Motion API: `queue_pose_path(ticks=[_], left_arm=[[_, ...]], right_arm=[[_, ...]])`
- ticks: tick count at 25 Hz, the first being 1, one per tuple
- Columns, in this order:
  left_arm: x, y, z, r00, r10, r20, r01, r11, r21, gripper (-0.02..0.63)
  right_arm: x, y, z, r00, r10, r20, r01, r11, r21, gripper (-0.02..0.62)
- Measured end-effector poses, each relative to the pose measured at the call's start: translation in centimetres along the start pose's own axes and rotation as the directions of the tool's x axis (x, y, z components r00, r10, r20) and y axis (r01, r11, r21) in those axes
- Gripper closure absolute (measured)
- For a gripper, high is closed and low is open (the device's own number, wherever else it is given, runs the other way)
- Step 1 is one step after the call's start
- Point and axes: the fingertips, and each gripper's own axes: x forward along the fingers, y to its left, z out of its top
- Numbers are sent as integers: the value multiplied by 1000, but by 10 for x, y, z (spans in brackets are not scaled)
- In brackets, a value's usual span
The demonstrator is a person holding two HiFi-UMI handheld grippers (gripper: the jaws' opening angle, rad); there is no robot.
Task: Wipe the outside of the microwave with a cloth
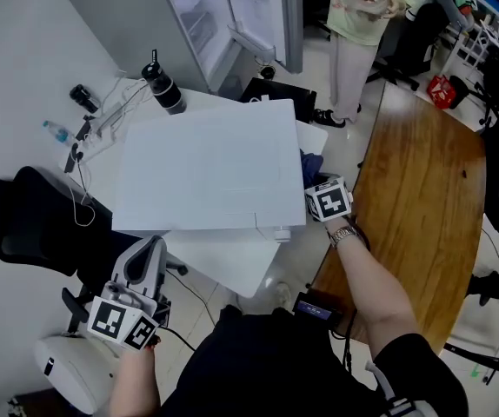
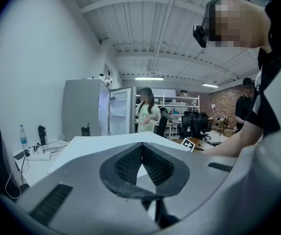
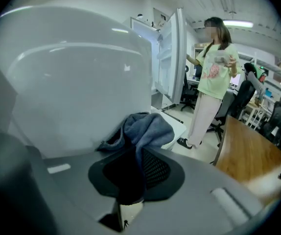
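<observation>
The white microwave (image 1: 206, 168) stands on a white table, seen from above in the head view. My right gripper (image 1: 312, 183) is at the microwave's right side, shut on a blue cloth (image 1: 311, 165). In the right gripper view the cloth (image 3: 145, 129) bunches out of the jaws of that gripper (image 3: 136, 153), against the microwave's white side wall (image 3: 77, 82). My left gripper (image 1: 149, 252) hangs low at the front left, off the table, jaws shut with nothing between them. In the left gripper view that gripper (image 2: 141, 151) points level toward the microwave (image 2: 106, 142).
A grey fridge (image 1: 223, 16) with its door open stands behind. A black bottle (image 1: 164, 85), a power strip with cables (image 1: 102, 124) and a water bottle (image 1: 56, 132) lie at the table's left. A black chair (image 1: 32, 220) is at left, a wooden table (image 1: 423, 198) at right, a person (image 1: 358, 24) beyond.
</observation>
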Motion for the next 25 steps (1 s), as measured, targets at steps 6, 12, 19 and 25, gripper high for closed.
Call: queue_pose_path(ticks=[6, 12, 19, 25], left_arm=[[-8, -3, -3, 1000, 19, -14, -19, 1000, 9, 601], [-14, -3, -6, 999, 30, -23, -30, 1000, 3, 601], [-16, -4, -12, 1000, 13, -14, -13, 1000, -9, 601], [-21, -3, -12, 1000, -20, 8, 21, 1000, -19, 601]], right_arm=[[11, -1, -24, 998, -3, -65, 3, 1000, 4, 549], [10, -6, -28, 998, -20, -67, 20, 1000, 7, 549], [-5, -9, -33, 997, -40, -58, 41, 999, 17, 549], [-37, -11, -29, 996, -86, -30, 87, 996, 20, 549]])
